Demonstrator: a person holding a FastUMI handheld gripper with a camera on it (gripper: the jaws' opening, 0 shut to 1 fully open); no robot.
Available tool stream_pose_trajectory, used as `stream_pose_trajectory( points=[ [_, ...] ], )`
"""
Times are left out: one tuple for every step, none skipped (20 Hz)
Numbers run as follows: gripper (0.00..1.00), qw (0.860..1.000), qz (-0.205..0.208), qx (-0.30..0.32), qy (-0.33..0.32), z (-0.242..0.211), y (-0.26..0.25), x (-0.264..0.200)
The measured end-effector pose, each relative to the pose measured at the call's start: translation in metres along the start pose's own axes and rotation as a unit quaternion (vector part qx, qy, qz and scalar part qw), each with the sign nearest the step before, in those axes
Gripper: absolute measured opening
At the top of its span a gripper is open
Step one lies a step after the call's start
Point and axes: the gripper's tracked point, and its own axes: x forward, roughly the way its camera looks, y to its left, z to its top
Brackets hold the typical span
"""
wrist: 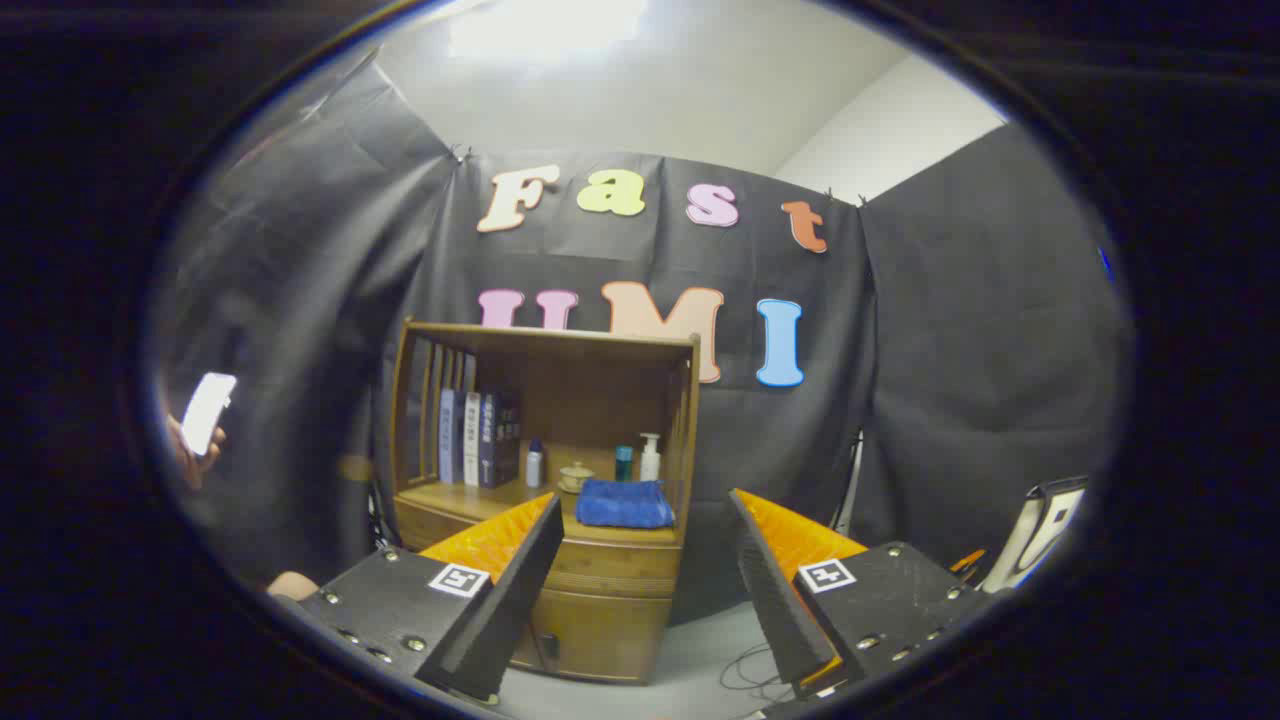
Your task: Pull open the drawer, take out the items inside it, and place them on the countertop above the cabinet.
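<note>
So closest in you've got the gripper [645, 560], fingers [520, 570] spread wide apart with nothing between them, just hanging in the air well short of the furniture.

Beyond them, and showing through the gap between the fingers, is the wooden cabinet [600, 620]. The drawer [612, 568] sits right under the top surface and looks fully closed, front flush with the rest. Can't see anything of what's inside it. There's a lower front panel below that, with a small dark handle near its left side, partly hidden by the left finger.

On the desk [440, 497] part of the cabinet, a folded blue towel [624, 503] lies at the front, right of centre. Behind it a row of small stuff: a little white bottle [535, 464], a small beige lidded jar [576, 476], a teal bottle [623, 462] and a white pump bottle [650, 457]. To the left of those, a few books [480, 437] stand upright against the slatted side of the wooden hutch [560, 338] that boxes in the top.

Some thin cable [745, 668] lies on the grey floor by the right finger. Off to the far left, a hand [190, 455] is holding up a phone [208, 412]. Black cloth wall behind everything.
</note>
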Motion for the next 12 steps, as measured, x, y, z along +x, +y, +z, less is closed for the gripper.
stream_pose_trajectory(
  points=[
    [0.97,1.000,0.003,0.007,-0.002,0.0014,0.0000,-0.0018],
    [0.97,1.000,0.004,0.009,-0.003,0.0000,-0.0021,-0.0030],
    [0.97,1.000,0.006,0.007,-0.003,-0.0005,-0.0030,-0.0043],
    [0.97,1.000,0.009,0.005,-0.004,0.0001,-0.0020,-0.0052],
    [0.97,1.000,0.010,0.005,-0.006,0.0016,-0.0021,-0.0058],
    [0.97,1.000,0.011,0.007,-0.008,0.0021,-0.0036,-0.0067],
    [0.97,1.000,0.012,0.006,-0.008,0.0022,-0.0047,-0.0081],
    [0.97,1.000,0.010,0.004,-0.010,0.0013,-0.0064,-0.0084],
    [0.97,1.000,0.008,0.002,-0.010,0.0010,-0.0082,-0.0088],
    [0.97,1.000,0.008,0.001,-0.008,0.0000,-0.0082,-0.0083],
    [0.97,1.000,0.008,0.003,-0.008,-0.0007,-0.0077,-0.0082],
    [0.97,1.000,0.010,0.004,-0.008,-0.0013,-0.0069,-0.0084]
  ],
)
